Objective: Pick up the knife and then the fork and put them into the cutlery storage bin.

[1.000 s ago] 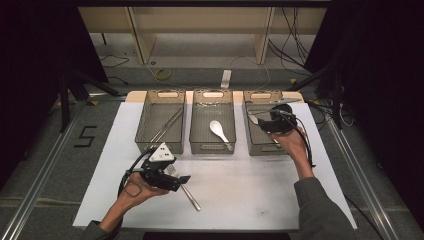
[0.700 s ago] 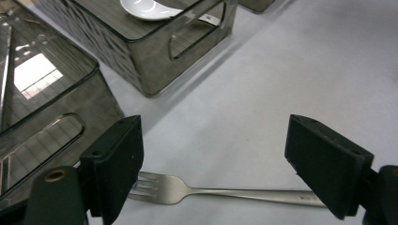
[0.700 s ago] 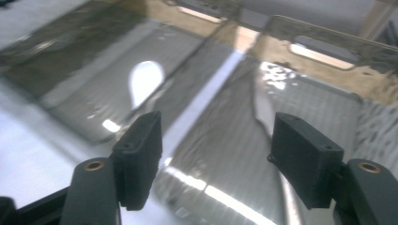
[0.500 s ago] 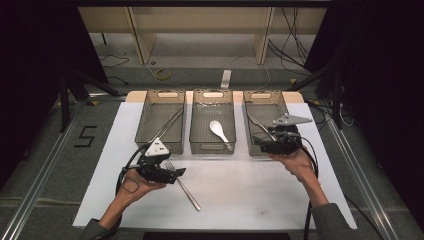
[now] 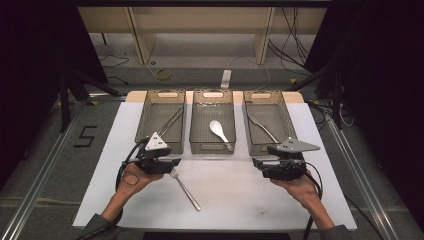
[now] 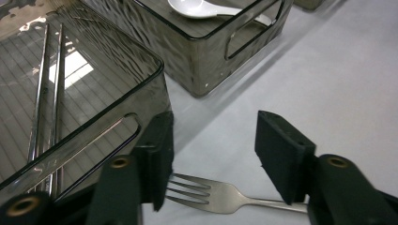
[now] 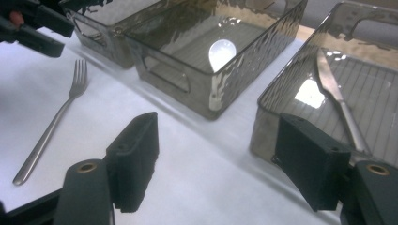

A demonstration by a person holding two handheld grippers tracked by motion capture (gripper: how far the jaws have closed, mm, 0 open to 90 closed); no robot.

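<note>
A metal fork [image 5: 186,190] lies on the white table, tines toward the left tray. My left gripper [image 5: 175,164] sits low over its tines. In the left gripper view the fork [image 6: 220,196] lies below and between the jaws of the left gripper [image 6: 213,126], which have just been closing; the pads do not press on it. My right gripper [image 5: 256,162] hovers in front of the right tray, its jaws apart after just opening, nothing between them. The right gripper view shows the right gripper [image 7: 218,136] and the fork [image 7: 51,126] at far left.
Three dark clear trays stand in a row at the back. The left tray [image 5: 168,95] holds chopsticks [image 5: 171,121], the middle tray [image 5: 213,94] a white spoon [image 5: 218,129], the right tray [image 5: 261,95] a knife [image 5: 262,127]. Bare white table lies between the hands.
My right gripper has drawn back from above the right tray to the table in front of it. The left gripper has edged onto the fork's tines, its jaws narrower.
</note>
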